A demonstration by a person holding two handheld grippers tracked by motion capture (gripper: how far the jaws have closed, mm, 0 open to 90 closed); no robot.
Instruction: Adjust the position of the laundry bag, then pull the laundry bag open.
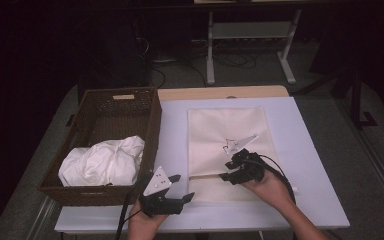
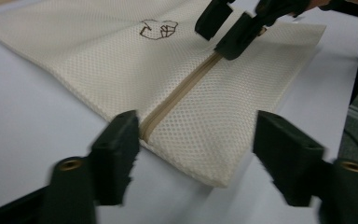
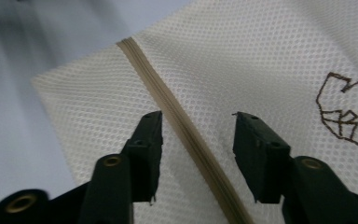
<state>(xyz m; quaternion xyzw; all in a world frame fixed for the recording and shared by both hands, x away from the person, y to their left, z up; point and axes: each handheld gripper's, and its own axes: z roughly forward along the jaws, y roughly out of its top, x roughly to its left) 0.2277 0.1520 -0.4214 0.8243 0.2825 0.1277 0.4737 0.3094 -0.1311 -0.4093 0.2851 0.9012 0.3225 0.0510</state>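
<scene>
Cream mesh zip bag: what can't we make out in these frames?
- Zip slider on the cream mesh zip bag: high view, too small; right gripper covers part of the zip.
- Brown stitched logo: right gripper view, cut by the right edge.
- Dark wicker basket: crumpled white cloth hides anything beneath.

My left gripper (image 1: 176, 188) sits near the table's front edge, jaws spread and empty. My right gripper (image 1: 234, 169) hovers farther in and to the right, jaws parted, gripping nothing.
</scene>
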